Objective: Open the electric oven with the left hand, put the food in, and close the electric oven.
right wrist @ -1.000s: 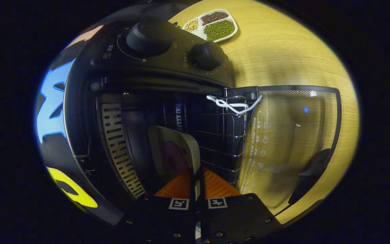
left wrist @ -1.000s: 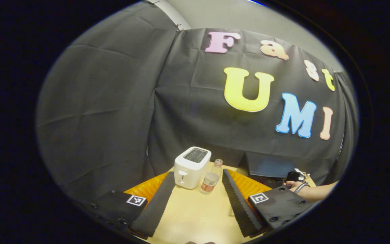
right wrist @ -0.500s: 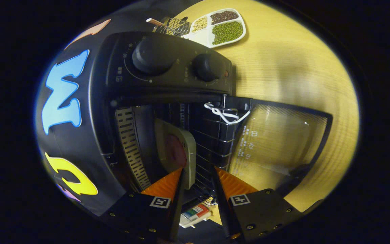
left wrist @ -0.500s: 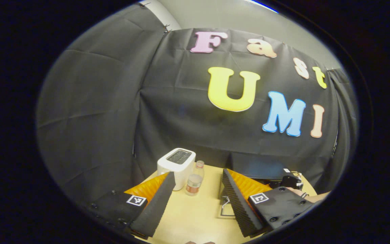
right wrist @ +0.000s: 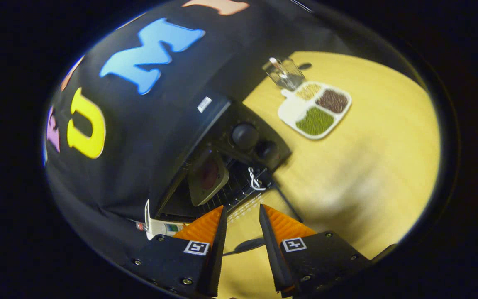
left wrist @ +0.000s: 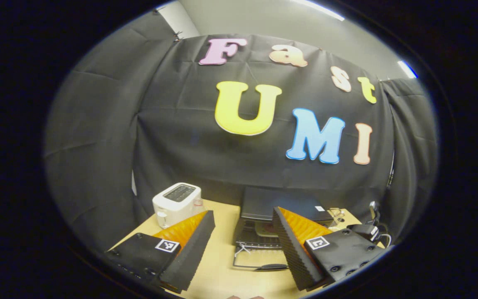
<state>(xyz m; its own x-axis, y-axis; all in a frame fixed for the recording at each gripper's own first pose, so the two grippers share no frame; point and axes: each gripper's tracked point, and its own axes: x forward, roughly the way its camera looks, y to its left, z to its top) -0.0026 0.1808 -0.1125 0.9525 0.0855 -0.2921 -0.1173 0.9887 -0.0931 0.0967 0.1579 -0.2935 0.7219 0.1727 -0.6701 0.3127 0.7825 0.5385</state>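
Note:
The black electric oven (right wrist: 206,137) stands with its glass door folded down flat, the door's handle (right wrist: 245,246) just beyond my right gripper's fingers. Inside it, a beige plate (right wrist: 208,176) with a dark red piece of food rests on the wire rack. My right gripper (right wrist: 242,207) is open and empty, held back from the oven's mouth. My left gripper (left wrist: 243,212) is open too, with nothing between its fingers. It is raised above the table and faces the oven (left wrist: 280,203) and its lowered door (left wrist: 259,259).
A white toaster (left wrist: 176,203) stands left of the oven on the wooden table (right wrist: 367,166). Right of the oven lie a divided white tray (right wrist: 315,110) of beans and a glass holder (right wrist: 284,72).
My right gripper let go of the plate's rim and drew back out of the oven, leaving the plate on the rack. The left gripper view swung right, from the toaster to the oven.

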